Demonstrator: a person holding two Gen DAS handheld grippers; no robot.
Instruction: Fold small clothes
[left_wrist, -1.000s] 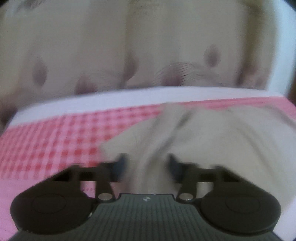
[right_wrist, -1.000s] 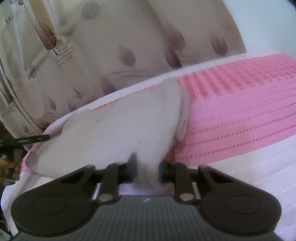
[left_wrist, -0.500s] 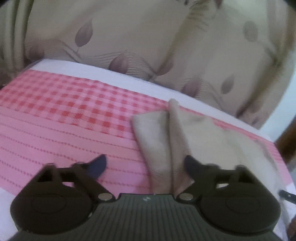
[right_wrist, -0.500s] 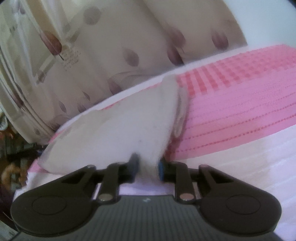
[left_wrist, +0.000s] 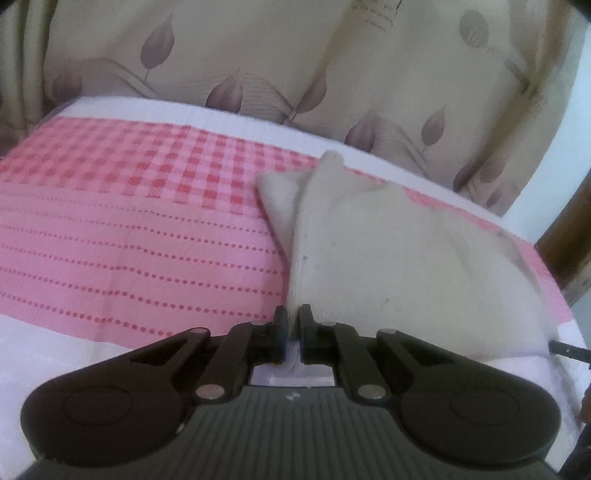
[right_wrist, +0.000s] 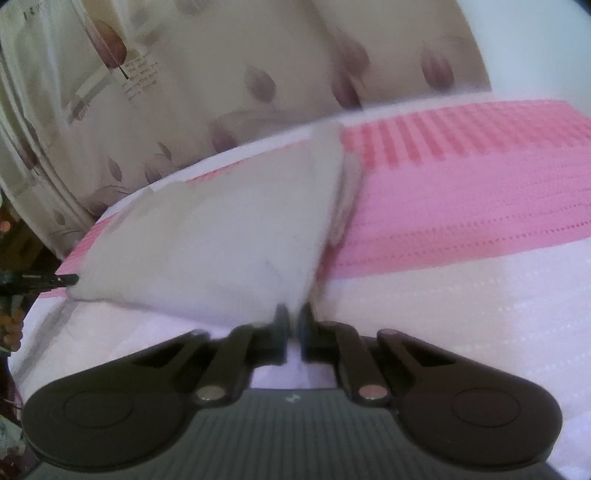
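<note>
The left gripper (left_wrist: 293, 325) has its two fingers (left_wrist: 279, 328) pressed almost together, and they pinch a thin edge of the cream cloth (left_wrist: 388, 266). The pinched edge stands up between the fingers as a narrow ridge. From there the cloth rises ahead of the fingers to a small peak and then spreads to the right of them in a wide, soft sheet. A second flap of the cloth lies just left of the ridge, flat on the pink sheet (left_wrist: 129, 240).

The right gripper (right_wrist: 293, 325) also has its fingers (right_wrist: 281, 325) closed to a narrow gap, with a corner of the same cloth (right_wrist: 221, 236) held between them. In this view the cloth spreads to the left of the fingers and ahead of them, in a shape like a triangle. Its right edge runs from the fingers up to a point far ahead. The picture is blurred here, so I cannot tell how much of the corner is inside the grip.

Under the cloth is the pink sheet (right_wrist: 461, 192), with a red check pattern far ahead of the fingers and dotted lines nearer to them. Close to both grippers a white cover (right_wrist: 461, 295) lies beneath the pink sheet. I cannot tell if the surface is a bed or a tabletop.

Behind all this hangs a beige curtain (left_wrist: 258, 51) with printed brown leaves. At the far left of the right view a thin dark tip (right_wrist: 48, 281) touches the corner of the cloth.
</note>
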